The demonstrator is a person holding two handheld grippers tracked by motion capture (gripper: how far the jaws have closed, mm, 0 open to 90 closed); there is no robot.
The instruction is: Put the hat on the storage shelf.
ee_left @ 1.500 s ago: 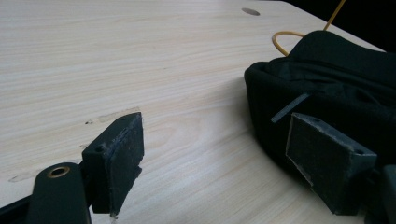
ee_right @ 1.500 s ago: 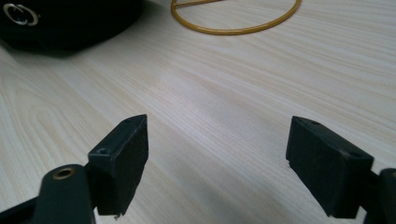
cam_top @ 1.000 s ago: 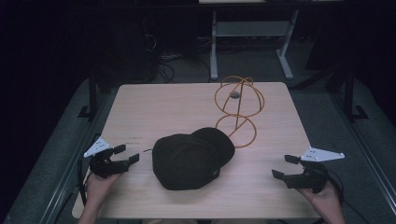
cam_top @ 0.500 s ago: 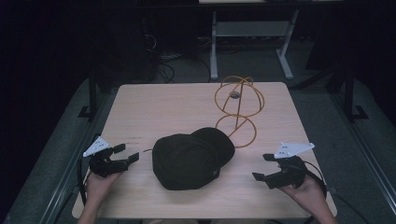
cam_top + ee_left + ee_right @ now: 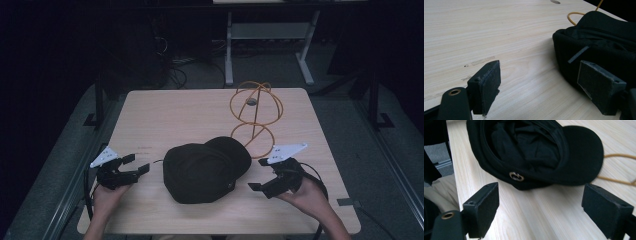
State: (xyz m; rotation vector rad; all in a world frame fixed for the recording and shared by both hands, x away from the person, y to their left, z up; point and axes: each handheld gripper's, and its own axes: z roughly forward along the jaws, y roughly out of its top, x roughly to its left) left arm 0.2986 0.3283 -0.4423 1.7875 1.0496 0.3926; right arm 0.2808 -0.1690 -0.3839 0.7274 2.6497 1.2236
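One black cap sits at the centre of the action, lying on the near half of the pale wooden table, its brim pointing away toward the far right and its crown slumped on the board. From the right gripper view we get the underside look: the cap's edge carries a small round metal emblem, and the brim spreads flat over the wood. Just behind the cap stands an orange wire stand, a rounded frame of loops, with its lower ring touching or tucked just under the brim; which one, I cannot tell. On the person's left, the left gripper hovers just beside the cap's crown, its jaws spread wide with nothing between them, and in the left gripper view one pad sits right up near the dark fabric. Over on the right, the right gripper is angled in toward the cap's near right edge, jaws gaping wide as well, gripping nothing, with bare wood showing between them. Both hands come in from the near edge, and beyond the table lie dark floor and tangled cables.
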